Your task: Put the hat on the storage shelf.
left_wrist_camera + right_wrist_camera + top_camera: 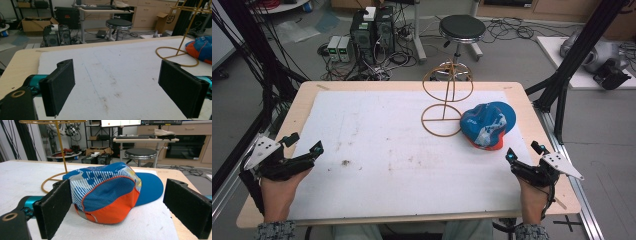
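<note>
On the white mat (377, 145) covering the wooden table (302, 100), the cap (488, 125) lay upright toward my right, its blue, white-patterned crown and orange lower panel facing my right gripper (523, 159). Seen in the right gripper view, the cap (107, 192) sat just ahead of my spread jaws, between their lines but not touched by either; its blue brim (150, 188) pointed away toward the table's far edge. Both fingers (53, 210) of that gripper stood wide apart, gripping nothing.

Beside the cap, on its far left side, the wire stand (447, 95) rose from a round base ring that the cap's edge overlapped or touched; I could not tell which. In the right gripper view the stand (62, 150) showed its upright rod and part of the top hoop, cut off by the frame's upper edge.

Well apart from the cap, near the mat's left edge, my left gripper (307, 149) rested with its jaws likewise open and empty; its fingers (60, 85) framed bare, stained mat. In the left gripper view the cap (201, 48) was cut off at the right border, and the stand (183, 37) was clipped at the top.

Behind the table, a black stool (462, 27) stood on the floor among cables.
</note>
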A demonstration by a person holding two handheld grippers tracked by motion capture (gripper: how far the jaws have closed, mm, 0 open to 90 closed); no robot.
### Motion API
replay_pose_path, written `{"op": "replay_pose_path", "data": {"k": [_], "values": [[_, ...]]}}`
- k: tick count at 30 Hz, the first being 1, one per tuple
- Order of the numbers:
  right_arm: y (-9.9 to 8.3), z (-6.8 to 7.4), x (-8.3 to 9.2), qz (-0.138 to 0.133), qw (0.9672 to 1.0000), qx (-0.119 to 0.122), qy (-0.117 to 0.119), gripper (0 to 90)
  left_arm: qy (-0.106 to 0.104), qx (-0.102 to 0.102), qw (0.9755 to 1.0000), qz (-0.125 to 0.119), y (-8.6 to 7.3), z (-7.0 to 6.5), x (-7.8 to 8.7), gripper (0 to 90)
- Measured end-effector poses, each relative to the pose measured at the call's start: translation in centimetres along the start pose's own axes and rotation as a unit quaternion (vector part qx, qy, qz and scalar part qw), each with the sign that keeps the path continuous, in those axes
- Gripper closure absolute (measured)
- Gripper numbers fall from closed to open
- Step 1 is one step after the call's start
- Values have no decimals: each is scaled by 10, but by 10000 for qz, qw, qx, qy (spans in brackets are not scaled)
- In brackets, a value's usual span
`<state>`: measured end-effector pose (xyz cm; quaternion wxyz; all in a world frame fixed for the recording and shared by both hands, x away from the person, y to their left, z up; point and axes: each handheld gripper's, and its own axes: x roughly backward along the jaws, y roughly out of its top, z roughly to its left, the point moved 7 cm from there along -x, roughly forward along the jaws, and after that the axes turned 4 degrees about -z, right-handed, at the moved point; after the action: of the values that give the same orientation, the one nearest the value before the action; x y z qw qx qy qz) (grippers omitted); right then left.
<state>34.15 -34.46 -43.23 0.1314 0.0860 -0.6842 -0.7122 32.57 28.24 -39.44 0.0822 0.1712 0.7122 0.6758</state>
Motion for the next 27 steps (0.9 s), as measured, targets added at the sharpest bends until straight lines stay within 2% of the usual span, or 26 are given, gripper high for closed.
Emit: {"op": "replay_pose_path", "data": {"k": [8,27], "values": [[-1,-1,0,44,10000,-16,-33,75,1,-10,10000,37,-1,-1,-1,141],[-2,5,-7,134,9998,158,-13,77,14,39,10000,51,-2,1,0,143]]}}
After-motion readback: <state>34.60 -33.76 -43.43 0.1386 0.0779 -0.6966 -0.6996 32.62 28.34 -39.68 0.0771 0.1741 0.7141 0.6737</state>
